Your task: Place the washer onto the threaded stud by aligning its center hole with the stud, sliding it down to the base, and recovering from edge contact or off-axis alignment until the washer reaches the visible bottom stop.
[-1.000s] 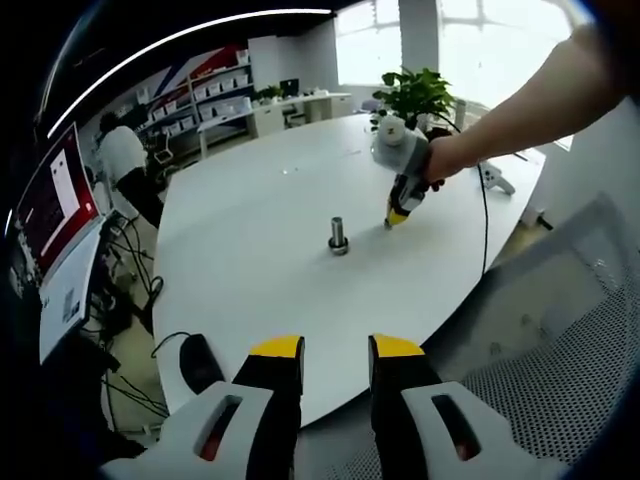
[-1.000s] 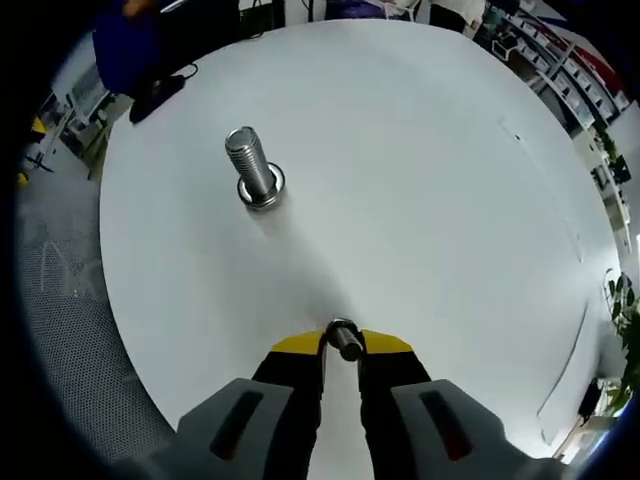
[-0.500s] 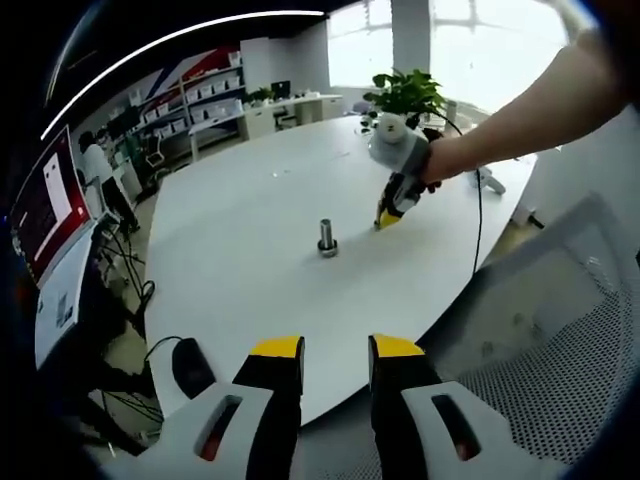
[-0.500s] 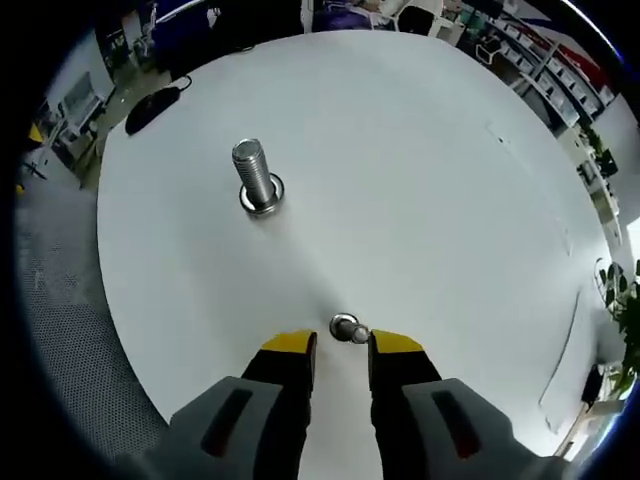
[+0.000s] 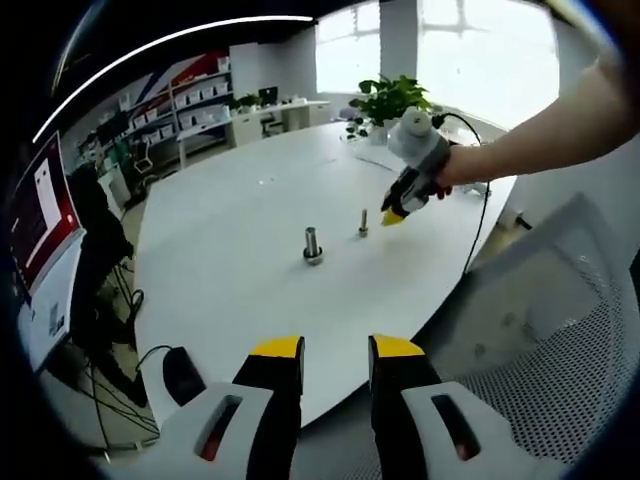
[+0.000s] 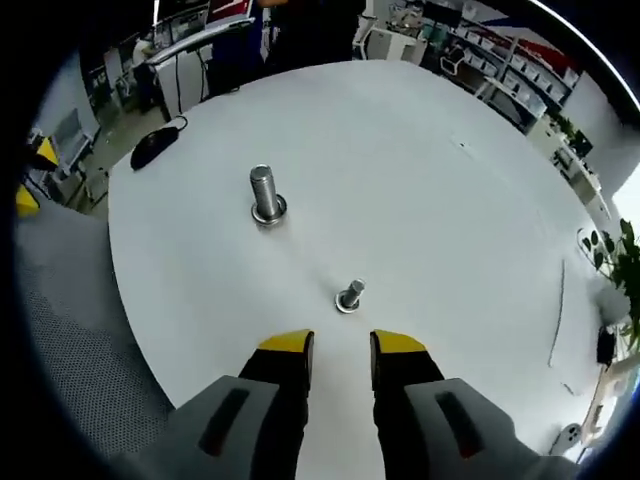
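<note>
Just ahead of the right tool [image 6: 341, 343], jaws parted and empty, a small stud [image 6: 349, 296] with its washer stands on the white bench [image 6: 440, 230]. Farther off, a larger stud [image 6: 265, 195] stands upright. Left tool [image 5: 336, 348] parted, empty, off the bench edge.

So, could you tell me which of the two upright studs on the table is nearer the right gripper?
The smaller stud, standing just ahead of the open right gripper. The taller, thicker stud stands farther off across the white table.
</note>
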`<state>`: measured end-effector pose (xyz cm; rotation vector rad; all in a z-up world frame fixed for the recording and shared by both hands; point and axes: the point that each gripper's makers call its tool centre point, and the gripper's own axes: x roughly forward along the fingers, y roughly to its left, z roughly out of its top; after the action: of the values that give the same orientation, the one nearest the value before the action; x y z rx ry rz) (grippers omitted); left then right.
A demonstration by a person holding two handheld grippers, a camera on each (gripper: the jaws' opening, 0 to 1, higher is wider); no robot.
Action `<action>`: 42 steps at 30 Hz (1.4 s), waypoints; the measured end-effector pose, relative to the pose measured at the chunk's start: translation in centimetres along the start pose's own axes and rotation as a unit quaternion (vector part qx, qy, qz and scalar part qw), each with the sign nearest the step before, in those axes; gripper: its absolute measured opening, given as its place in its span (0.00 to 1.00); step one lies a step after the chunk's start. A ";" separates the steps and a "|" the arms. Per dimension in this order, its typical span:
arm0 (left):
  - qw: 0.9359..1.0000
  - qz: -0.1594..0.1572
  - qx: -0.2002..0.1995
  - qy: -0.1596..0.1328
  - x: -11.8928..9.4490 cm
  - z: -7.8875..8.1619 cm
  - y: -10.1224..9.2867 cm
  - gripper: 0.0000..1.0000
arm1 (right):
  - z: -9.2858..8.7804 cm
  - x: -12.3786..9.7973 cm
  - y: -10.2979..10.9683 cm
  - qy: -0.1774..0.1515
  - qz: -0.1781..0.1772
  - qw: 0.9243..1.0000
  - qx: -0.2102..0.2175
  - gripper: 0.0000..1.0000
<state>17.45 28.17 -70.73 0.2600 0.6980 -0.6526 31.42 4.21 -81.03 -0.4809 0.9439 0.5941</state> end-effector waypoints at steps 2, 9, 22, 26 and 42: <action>1.000 -0.001 0.000 -0.003 0.0 0.1 0.0 0.24 | -0.1 -0.6 0.3 -0.005 -0.003 1.000 0.001 0.25; 1.000 -0.010 0.002 -0.012 -0.1 0.5 -0.4 0.23 | 1.4 -4.3 1.0 -0.068 -0.016 0.997 0.038 0.25; 1.000 -0.019 0.010 -0.023 -0.2 0.9 -0.8 0.23 | 2.3 -10.8 2.2 -0.146 -0.035 0.985 0.088 0.25; 0.999 -0.022 0.010 -0.026 -0.3 1.0 -0.9 0.23 | 1.4 -12.0 3.2 -0.154 -0.030 0.982 0.107 0.25; 0.999 -0.025 0.014 -0.029 -0.4 1.1 -1.1 0.23 | 0.3 -14.4 5.3 -0.167 -0.027 0.981 0.100 0.31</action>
<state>17.08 26.98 -69.69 0.2497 0.6415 -0.7163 21.66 4.58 -69.25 -0.2169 0.6591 0.5051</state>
